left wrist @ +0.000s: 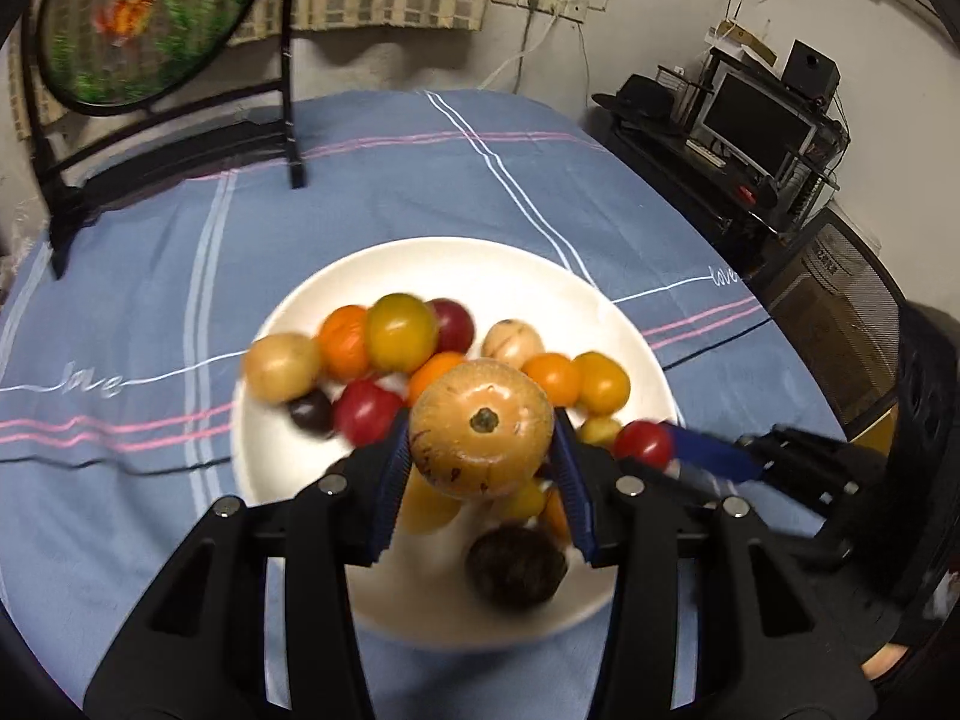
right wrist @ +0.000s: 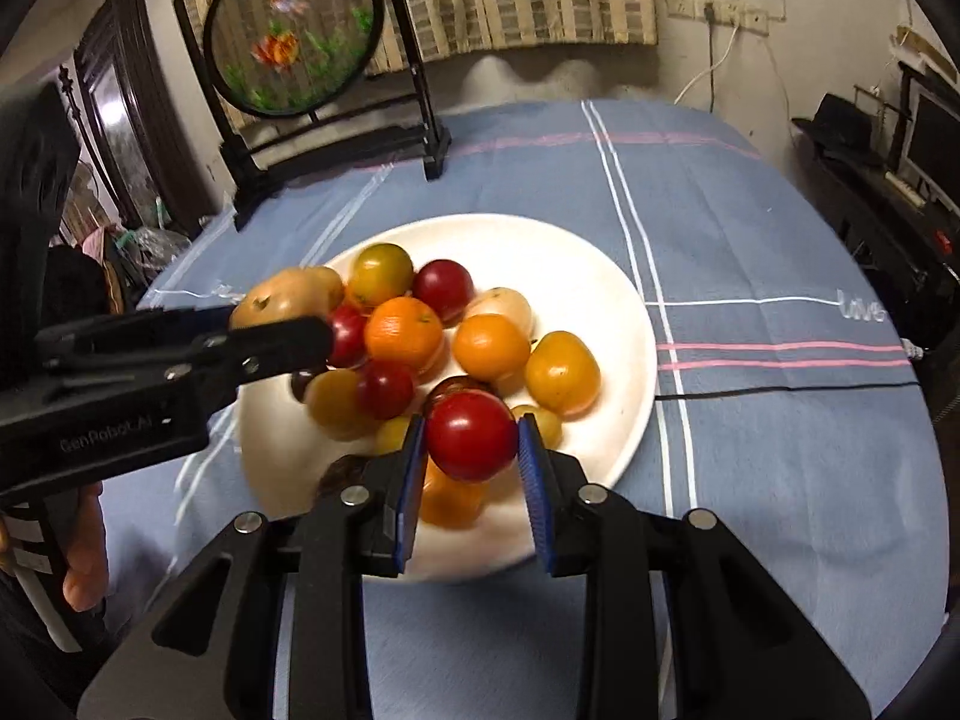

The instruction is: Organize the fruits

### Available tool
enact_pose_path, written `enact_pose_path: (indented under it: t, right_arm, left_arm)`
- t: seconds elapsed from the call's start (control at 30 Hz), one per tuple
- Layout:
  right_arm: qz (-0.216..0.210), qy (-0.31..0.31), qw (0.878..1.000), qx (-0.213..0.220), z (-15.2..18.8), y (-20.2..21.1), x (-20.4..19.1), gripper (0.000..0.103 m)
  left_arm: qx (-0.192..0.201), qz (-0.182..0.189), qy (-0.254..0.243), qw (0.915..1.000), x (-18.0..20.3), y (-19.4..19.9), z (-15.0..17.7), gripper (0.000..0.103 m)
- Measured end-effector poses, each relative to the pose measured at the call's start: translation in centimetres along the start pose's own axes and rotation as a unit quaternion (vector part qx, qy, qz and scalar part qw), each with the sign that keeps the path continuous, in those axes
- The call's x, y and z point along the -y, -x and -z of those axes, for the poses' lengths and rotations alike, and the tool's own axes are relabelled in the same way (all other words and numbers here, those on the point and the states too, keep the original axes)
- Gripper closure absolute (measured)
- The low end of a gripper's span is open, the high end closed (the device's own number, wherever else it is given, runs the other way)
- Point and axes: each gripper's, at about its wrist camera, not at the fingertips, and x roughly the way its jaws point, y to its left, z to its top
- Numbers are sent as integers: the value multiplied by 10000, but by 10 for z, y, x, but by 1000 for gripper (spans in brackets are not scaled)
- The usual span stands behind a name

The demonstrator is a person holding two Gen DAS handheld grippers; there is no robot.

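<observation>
A white plate [left wrist: 540,276] on the blue tablecloth holds several small fruits: red, orange, yellow, tan and dark ones. My left gripper [left wrist: 480,450] is shut on a tan round fruit [left wrist: 480,427] and holds it above the plate's near side. My right gripper [right wrist: 471,450] is shut on a red tomato [right wrist: 471,435] above the plate [right wrist: 600,276]. The right gripper also shows in the left wrist view [left wrist: 660,450] with the red tomato [left wrist: 642,443]. The left gripper shows in the right wrist view [right wrist: 282,324] with the tan fruit [right wrist: 282,297].
A black stand with a round embroidered screen [right wrist: 294,30] stands at the table's far left. A black cable [right wrist: 780,387] runs across the cloth to the right of the plate. A desk with a monitor [left wrist: 756,120] stands beyond the table's right edge.
</observation>
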Motion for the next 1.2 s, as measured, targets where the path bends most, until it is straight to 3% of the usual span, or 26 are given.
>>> enact_pose_path:
  t: [0.27, 0.3, 0.33, 0.4, 0.5, 0.6, 0.73, 0.87, 1.07, 1.2]
  right_arm:
    - [-33, 144, 9998, -112, -5, -13, 3, 69]
    - [102, 192, 9997, -140, -4, -14, 2, 50]
    - [158, 217, 9996, -97, -4, -13, 1, 29]
    - [259, 320, 9991, 43, -1, -6, -2, 26]
    - [280, 428, 9987, 82, 2, 5, -7, 24]
    - [399, 436, 9982, 139, 7, 18, -9, 6]
    - [413, 160, 9988, 201, 22, 38, -8, 1]
    - [470, -225, 9986, 66, 41, 48, -7, 1]
    - [906, -163, 9957, 107, 66, 69, -27, 1]
    - [881, -45, 9960, 173, 75, 81, -43, 1]
  left_arm:
    - [-198, 50, -8, 9998, 5, -30, -9, 56]
    - [-231, 56, 4, 9997, 5, -32, -10, 49]
    - [-235, 51, 19, 9997, 4, -32, -11, 29]
    - [-60, 3, 34, 10000, 4, -24, -11, 17]
    - [119, -116, -18, 9999, 6, -10, -12, 10]
    - [294, -222, 54, 9993, 6, 5, -8, 4]
    - [544, -590, 135, 9967, 6, 36, 19, 3]
    - [584, -760, 582, 9937, -2, 66, 55, 2]
    - [688, -959, 743, 9902, -6, 100, 93, 2]
    - [749, -1012, 693, 9896, -3, 115, 110, 2]
